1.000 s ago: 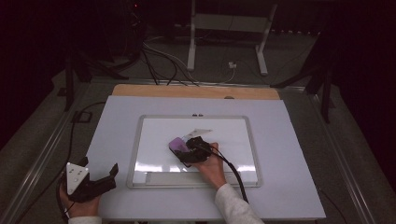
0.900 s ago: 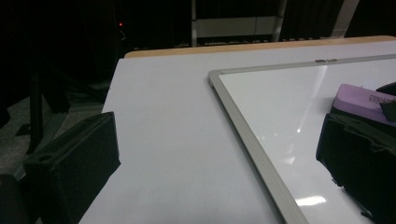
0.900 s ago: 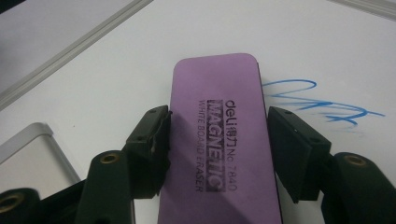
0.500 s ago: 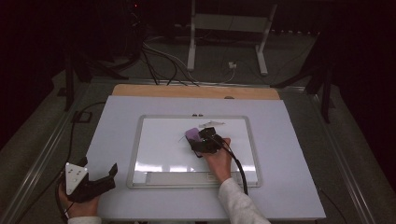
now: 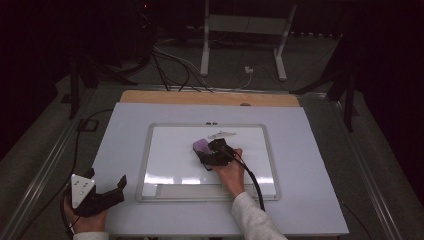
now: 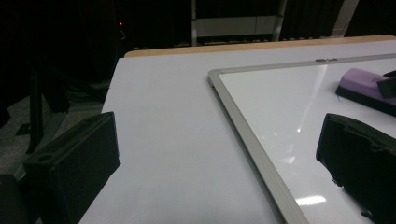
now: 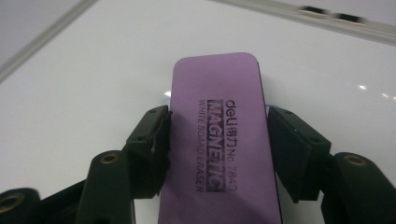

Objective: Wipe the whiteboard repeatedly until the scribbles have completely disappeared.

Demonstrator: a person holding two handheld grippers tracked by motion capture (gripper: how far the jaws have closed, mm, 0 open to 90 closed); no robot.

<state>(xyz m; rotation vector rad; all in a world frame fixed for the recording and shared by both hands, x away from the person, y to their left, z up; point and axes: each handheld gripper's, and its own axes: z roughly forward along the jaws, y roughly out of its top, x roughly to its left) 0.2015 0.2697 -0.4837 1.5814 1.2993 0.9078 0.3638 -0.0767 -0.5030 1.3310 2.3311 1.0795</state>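
Observation:
A purple whiteboard eraser point(image 5: 200, 145) point(image 7: 219, 140) lies flat on the white surface of a framed whiteboard point(image 5: 145, 165) point(image 7: 93, 84), near its middle. My right gripper point(image 5: 206, 152) point(image 7: 219, 135) is shut on it, one black pad against each long side. A grey smudge point(image 5: 222, 134) marks the board just beyond the eraser. My left gripper point(image 5: 106, 177) point(image 6: 219, 158) is open with nothing between its jaws, low over the pale table cover at the front left, beside the whiteboard frame point(image 6: 247, 135). From there the eraser point(image 6: 362, 84) shows at the far right.
The whiteboard rests on a pale sheet point(image 5: 310, 150) that covers a wooden table point(image 5: 210, 97). A cable point(image 5: 252, 182) trails from the right gripper along the sleeve. Beyond the table, a metal stand point(image 5: 245, 25) and loose cables point(image 5: 175, 62) are on the dark floor.
The right gripper has slid the eraser a short way up the board and to the right, toward the grey smudge. The left gripper has stayed where it was.

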